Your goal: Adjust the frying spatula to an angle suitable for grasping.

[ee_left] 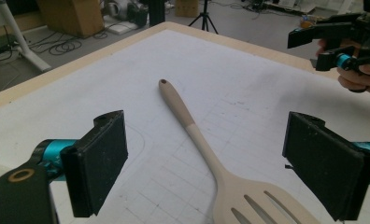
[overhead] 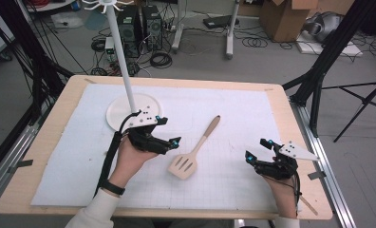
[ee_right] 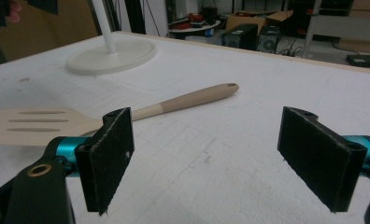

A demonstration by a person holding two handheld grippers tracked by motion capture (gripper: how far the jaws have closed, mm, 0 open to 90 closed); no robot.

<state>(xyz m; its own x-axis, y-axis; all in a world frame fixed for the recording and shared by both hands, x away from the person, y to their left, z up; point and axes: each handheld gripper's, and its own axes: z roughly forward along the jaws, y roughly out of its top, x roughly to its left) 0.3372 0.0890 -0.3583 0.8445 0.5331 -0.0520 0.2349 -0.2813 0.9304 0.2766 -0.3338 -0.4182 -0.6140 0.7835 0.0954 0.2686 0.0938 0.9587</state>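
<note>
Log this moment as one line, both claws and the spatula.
left claw: open, beside spatula head | right claw: open, apart from spatula | spatula: flat on white mat, untouched | stand base: behind left claw

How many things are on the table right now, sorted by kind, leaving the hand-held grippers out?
Slotted wooden spatula: 1
White pole stand on a round base: 1
White mat covering the tabletop: 1
Total: 3

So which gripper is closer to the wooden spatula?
Left. The left gripper sits just beside the spatula, near its slotted blade. The right gripper is farther off, on the spatula's other side.
</note>
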